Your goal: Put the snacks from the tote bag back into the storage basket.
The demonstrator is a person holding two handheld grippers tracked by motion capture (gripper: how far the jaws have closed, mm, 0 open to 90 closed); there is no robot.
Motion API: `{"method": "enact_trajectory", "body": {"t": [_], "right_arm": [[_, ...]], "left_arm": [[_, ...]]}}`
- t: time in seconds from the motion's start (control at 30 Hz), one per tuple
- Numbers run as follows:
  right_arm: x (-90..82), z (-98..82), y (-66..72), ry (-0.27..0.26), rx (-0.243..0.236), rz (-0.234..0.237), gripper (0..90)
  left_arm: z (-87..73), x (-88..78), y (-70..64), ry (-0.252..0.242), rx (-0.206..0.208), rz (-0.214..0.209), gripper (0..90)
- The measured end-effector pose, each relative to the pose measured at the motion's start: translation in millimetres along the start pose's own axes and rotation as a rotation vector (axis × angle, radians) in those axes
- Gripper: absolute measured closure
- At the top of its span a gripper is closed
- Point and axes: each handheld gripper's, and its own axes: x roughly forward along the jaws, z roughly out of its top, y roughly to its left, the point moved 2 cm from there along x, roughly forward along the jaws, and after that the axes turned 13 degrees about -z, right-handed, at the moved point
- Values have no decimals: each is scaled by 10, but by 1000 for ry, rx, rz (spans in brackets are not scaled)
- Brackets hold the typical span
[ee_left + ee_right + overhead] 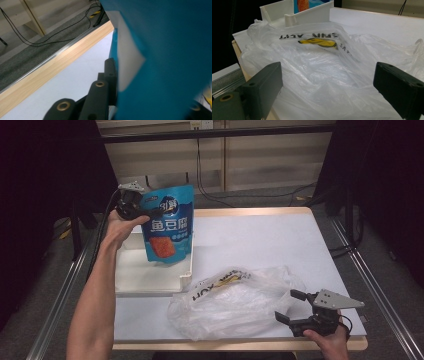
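Note:
My left gripper [150, 212] is raised at the back left, shut on the upper left edge of a blue snack pouch [169, 227] with white characters and an orange picture. The pouch hangs upright over the white tray [135, 270]. In the left gripper view the blue pouch [170, 62] covers the right side, with one black finger [110, 75] pressed against it. My right gripper [289, 306] rests near the front right, open, its jaws wide on either side of a crumpled clear plastic bag [235, 302] without touching it. The bag [319, 65] bears black lettering and a yellow patch.
The white table [260, 240] has a wooden rim, and its back right part is bare. The tray's wall [312, 15] rises behind the bag. Cables lie on the grey floor beyond the far edge. Metal rails run along both sides of the table.

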Motion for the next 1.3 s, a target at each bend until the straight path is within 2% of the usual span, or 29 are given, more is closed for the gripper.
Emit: {"method": "enact_trajectory", "body": {"t": [0.1, 0.13, 0.23, 0.3, 0.33, 0.4, 0.6, 0.7, 0.73, 0.83, 0.9, 1.0, 1.2, 1.3], "right_arm": [[0, 1, 4, -1, -3, 2, 84], [-1, 1, 5, -2, -3, 1, 84], [1, -2, 0, -2, 1, 3, 84], [4, -4, -6, -5, 5, 3, 84], [5, -5, -10, -5, 4, 3, 84], [8, -8, -14, -4, 6, 2, 84], [22, -16, -33, -2, 9, 1, 84], [27, -19, -33, -1, 11, 4, 84], [25, -20, -32, -1, 11, 4, 84], [15, -24, -37, -1, 9, 3, 84], [6, -23, -41, -2, 10, -3, 84], [5, -21, -37, -3, 14, -5, 84], [6, -9, -1, 3, 1, -4, 84], [14, -3, 14, -1, -3, -2, 84]], "left_arm": [[-18, 10, 0, -14, -20, -11, 778], [-21, 11, -1, -19, -36, -7, 758], [-19, -13, 15, -11, -45, 16, 683], [-26, -13, 13, -24, -66, 27, 608], [-34, -17, 8, -28, -70, 8, 594], [-47, -19, -5, -22, -73, 18, 581], [-82, -51, 6, -32, -123, 9, 395], [-98, -69, 24, -39, -137, 18, 334], [-102, -68, 26, -42, -141, 7, 295], [-121, -77, 23, -56, -146, 23, 227], [-153, -100, 34, -62, -147, 40, 198], [-196, -122, 45, -73, -183, 39, 134], [-233, -164, -1, -77, -176, 55, 75], [-290, -187, -3, -84, -191, 53, 53]]}}
